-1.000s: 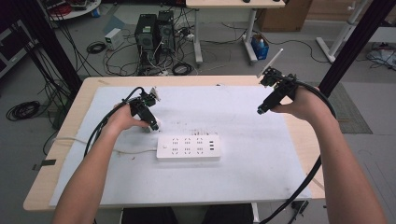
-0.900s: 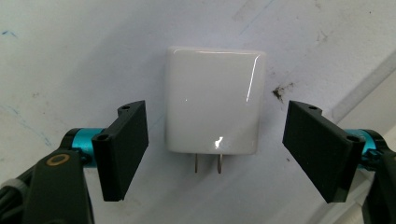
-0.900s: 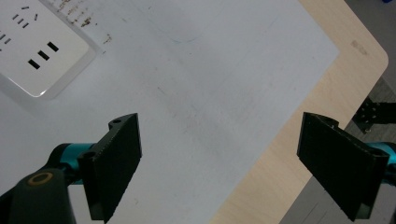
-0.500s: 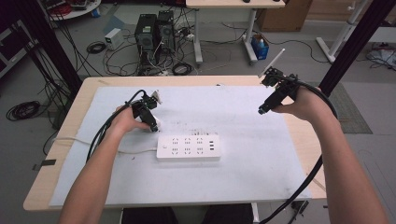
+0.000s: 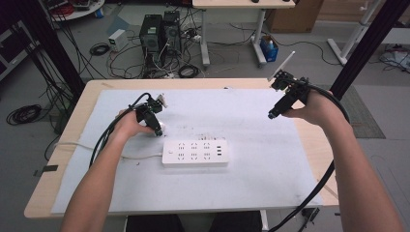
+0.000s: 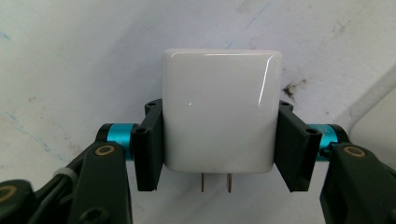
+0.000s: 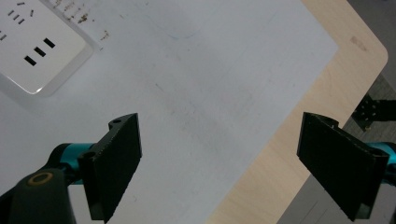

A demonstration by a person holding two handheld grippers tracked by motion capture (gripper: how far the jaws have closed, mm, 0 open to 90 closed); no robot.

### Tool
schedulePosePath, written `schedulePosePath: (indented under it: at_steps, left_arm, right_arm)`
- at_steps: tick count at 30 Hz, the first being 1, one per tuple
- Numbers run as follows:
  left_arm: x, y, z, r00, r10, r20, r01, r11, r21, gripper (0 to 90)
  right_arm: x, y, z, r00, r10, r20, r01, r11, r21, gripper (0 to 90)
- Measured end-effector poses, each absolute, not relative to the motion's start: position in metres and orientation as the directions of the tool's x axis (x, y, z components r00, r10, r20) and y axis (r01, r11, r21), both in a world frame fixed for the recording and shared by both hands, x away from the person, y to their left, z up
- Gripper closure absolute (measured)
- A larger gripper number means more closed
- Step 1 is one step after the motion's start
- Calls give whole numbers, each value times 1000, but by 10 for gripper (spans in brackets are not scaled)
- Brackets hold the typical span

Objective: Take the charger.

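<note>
- Left gripper (image 6: 219, 154): jaws have just been closing and now clamp the white charger (image 6: 219, 112) by its two side faces. The pads sit flat on the sides with no gap showing.
- Charger's place: on the white mat (image 5: 270, 193), left half of the table (image 5: 333, 179), a bit nearer the table's far edge than the power strip (image 5: 195, 152) and just off the strip's left end. In the high view the charger (image 5: 160, 127) is a small white blob under the left gripper (image 5: 155, 129).
- Key relation: the two prongs (image 6: 215, 182) stick out of the charger's face nearest the camera, pointing back toward the gripper body along the jaw line, not sideways. My read: the charger must be lifted and turned before the prongs face the strip's sockets.
- The power strip lies long axis parallel to the table's near edge, sockets up. Its cord (image 5: 101, 149) runs off toward the left edge.
- The left hand is far nearer the strip. The right gripper (image 5: 273, 115) is held above the table near the far right corner, well apart from both things.
- Right jaws stand wide with nothing between them. The right gripper view looks past them to the mat, a bare edge of the table (image 7: 299, 135) and one end of the power strip (image 7: 37, 46).
- Hard to make out:
  - whether the charger still rests on the mat or is already just clear of it.
  - which socket fits; socket detail is too small in the high view, and the strip is cut off in the right gripper view.
</note>
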State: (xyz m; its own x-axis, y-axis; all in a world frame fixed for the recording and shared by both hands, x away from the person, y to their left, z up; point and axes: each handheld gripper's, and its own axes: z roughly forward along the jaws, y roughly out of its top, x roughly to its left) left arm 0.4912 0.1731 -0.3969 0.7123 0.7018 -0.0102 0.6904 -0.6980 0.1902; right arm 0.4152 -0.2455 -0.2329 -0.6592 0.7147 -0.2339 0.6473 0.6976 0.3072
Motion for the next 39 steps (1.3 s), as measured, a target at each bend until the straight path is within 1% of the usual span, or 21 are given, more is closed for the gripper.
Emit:
schedulePosePath:
  at_steps: [3, 6, 18, 22, 26, 36, 39]
  left_arm:
    - [487, 176, -386, 718, 696, -12, 682, -700, 214, 425]
    - [482, 179, -372, 725, 688, -12, 670, -702, 239, 425]
    - [456, 179, -308, 776, 630, 21, 589, -736, 333, 425]
    - [447, 177, -293, 782, 622, 41, 574, -744, 342, 425]
    - [443, 175, -284, 780, 624, 40, 571, -737, 362, 425]
    - [437, 171, -276, 805, 590, 66, 535, -770, 347, 425]
    - [435, 170, -275, 804, 591, 65, 534, -766, 358, 425]
  right_arm:
    - [417, -244, -233, -644, 728, -238, 672, 686, 280, 134]
    - [418, -243, -231, -628, 741, -239, 687, 672, 278, 134]
    - [420, -231, -226, -616, 751, -236, 708, 660, 251, 134]
    - [420, -229, -225, -615, 753, -234, 709, 658, 252, 134]
    - [419, -229, -225, -611, 757, -231, 714, 653, 251, 134]
    - [419, -222, -226, -621, 755, -213, 712, 656, 251, 134]
    - [419, -222, -226, -622, 756, -206, 713, 655, 250, 134]
